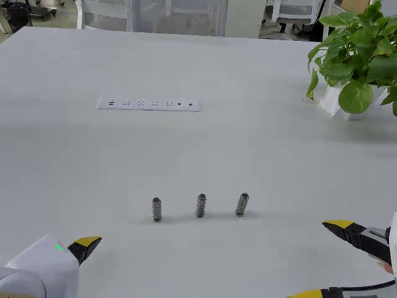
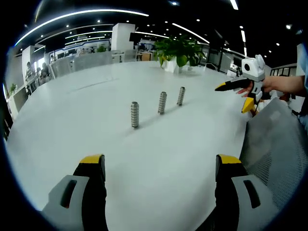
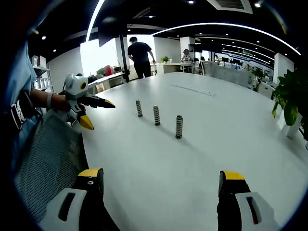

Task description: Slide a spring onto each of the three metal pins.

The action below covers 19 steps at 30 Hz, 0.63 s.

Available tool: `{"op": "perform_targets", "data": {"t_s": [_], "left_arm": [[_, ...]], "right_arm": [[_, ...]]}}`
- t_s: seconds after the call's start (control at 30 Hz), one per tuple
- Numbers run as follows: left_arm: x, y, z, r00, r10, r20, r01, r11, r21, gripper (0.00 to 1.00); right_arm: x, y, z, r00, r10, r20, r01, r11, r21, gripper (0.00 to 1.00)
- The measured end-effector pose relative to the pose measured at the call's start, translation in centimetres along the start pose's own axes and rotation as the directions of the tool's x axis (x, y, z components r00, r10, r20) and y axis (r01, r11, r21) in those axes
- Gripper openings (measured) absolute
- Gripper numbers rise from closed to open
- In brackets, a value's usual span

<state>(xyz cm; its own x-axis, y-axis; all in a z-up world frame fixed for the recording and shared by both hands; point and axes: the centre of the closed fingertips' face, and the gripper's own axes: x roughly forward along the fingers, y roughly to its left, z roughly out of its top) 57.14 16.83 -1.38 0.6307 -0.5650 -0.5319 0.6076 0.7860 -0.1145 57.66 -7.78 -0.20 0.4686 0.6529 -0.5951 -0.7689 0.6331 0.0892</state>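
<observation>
Where they stand in a short row on the near middle of the white table (image 1: pixel 260 143), the left spring (image 1: pixel 156 209) and the middle spring (image 1: pixel 201 205) are upright, and the right spring (image 1: pixel 242 204) leans a little to the right. They stand apart from one another, and whatever pin each one sits on is hidden inside its coils. Nearer the person, the left gripper (image 2: pixel 160 162) hovers low over the table, short of the row and to its left, its yellow-tipped jaws spread wide with nothing between them. The right gripper (image 3: pixel 161 174) is held off to the right of the row, likewise released, jaws wide apart and empty; the left gripper view shows a hand (image 2: pixel 257 86) wrapped round its white body. Well beyond the springs a white power strip (image 1: pixel 149 103) lies flat on the table, and a leafy plant (image 1: pixel 356 56) in a white pot (image 1: pixel 332 99) stands at the far right edge. A person (image 3: pixel 141 57) stands in the background past the table
</observation>
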Motion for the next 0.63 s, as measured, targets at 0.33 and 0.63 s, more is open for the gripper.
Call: {"op": "perform_targets", "data": {"t_s": [0.33,0.63], "left_arm": [[0.10,-0.30,-0.24,1.0000,-0.001,-0.001,0.001,1.000,-0.007,0.94],[0.29,-0.23,-0.57,1.0000,-0.006,-0.007,0.006,1.000,-0.013,0.94]], "right_arm": [[-0.30,0.40,-0.77,0.9999,-0.013,0.007,0.013,1.000,0.027,0.99],[0.01,0.64,-0.90,0.9999,-0.012,-0.004,0.012,1.000,0.028,0.99]]}}
